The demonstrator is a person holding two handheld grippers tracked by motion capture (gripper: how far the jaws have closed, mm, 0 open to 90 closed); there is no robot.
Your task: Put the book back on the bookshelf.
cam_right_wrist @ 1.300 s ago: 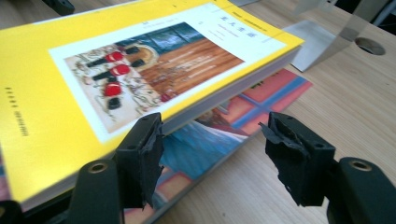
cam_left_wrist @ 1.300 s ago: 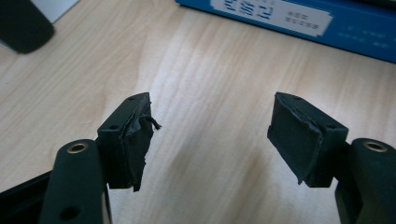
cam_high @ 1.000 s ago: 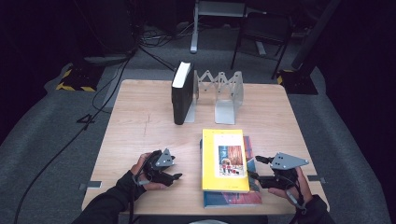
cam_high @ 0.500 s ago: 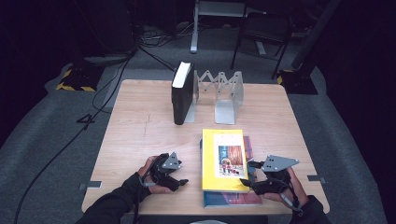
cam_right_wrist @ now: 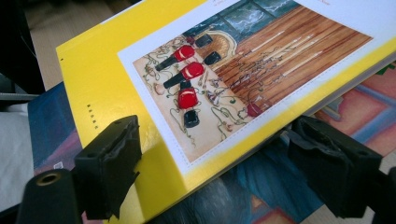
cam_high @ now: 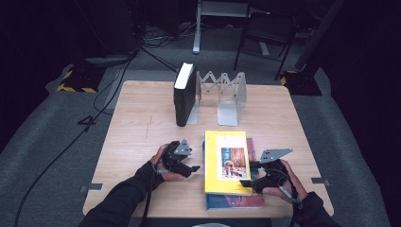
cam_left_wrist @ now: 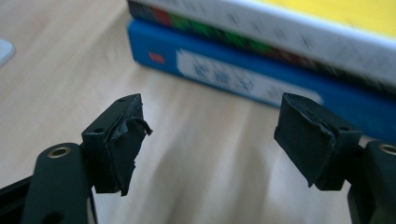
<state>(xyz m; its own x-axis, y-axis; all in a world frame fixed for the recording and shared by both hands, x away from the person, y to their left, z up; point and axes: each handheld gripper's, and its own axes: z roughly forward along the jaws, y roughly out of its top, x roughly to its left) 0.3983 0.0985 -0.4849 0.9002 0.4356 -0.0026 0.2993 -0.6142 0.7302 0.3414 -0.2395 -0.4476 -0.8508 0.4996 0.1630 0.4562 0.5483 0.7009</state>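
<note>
A yellow picture book (cam_high: 227,161) lies on a larger blue book (cam_high: 231,202) near the table's front edge. My left gripper (cam_high: 194,168) sits just left of the stack, pointing at the blue spine (cam_left_wrist: 233,74). It is open, its jaws having widened over the last second, with bare table between them (cam_left_wrist: 210,135). My right gripper (cam_high: 247,178) comes in from the stack's right side. Its jaws have just been opening and straddle the yellow book's (cam_right_wrist: 107,70) corner edge (cam_right_wrist: 229,158), one over the cover, one lower over the blue book (cam_right_wrist: 233,196), pads clear.
A thick black book (cam_high: 184,94) stands upright in a folding metal rack (cam_high: 227,94) at the back of the wooden table (cam_high: 142,123). Cables and a stand lie on the dark floor behind.
My left hand has moved right, up to the side of the stack. My right gripper has slid left onto the yellow book's edge, and its jaws stand wider.
</note>
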